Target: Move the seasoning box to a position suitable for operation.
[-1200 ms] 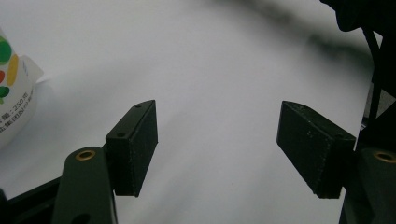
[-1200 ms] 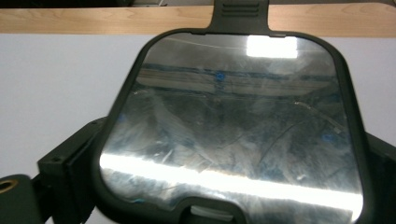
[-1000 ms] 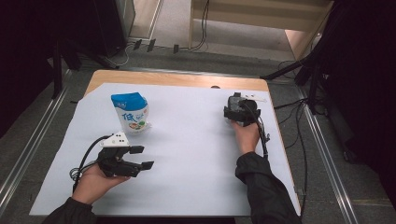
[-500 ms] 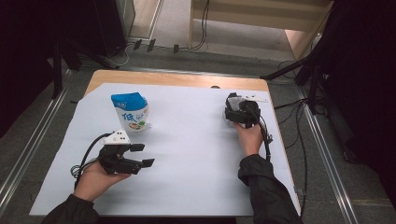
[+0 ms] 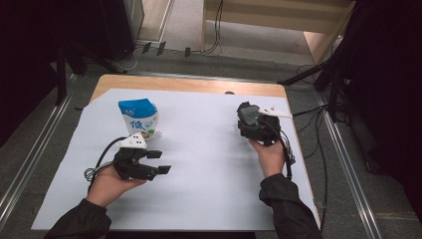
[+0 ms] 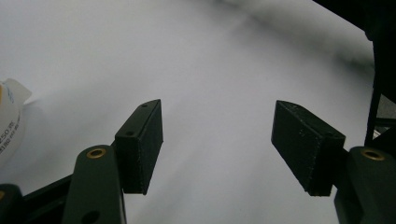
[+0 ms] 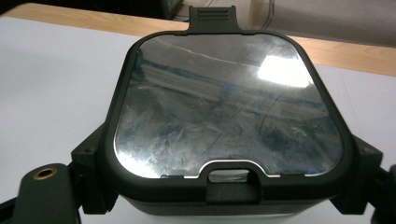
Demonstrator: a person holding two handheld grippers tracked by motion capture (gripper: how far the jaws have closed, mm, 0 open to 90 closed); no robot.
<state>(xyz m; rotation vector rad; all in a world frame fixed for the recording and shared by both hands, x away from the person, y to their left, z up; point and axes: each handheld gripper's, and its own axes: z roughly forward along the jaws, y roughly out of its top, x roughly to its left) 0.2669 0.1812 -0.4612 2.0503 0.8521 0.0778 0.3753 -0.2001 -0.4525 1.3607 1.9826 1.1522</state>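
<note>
While high view blurs it, right tongs clasp container (mirrored lid).

On the blue-and-white plastic pouch standing near your left hand, you can make out one large blue Chinese character, "优", on its white front; the smaller print below it is too small to read. In the left gripper view, the pouch's edge shows sideways figures that look like "250".

A white sheet covers the wooden table, bearing a pouch.
</note>
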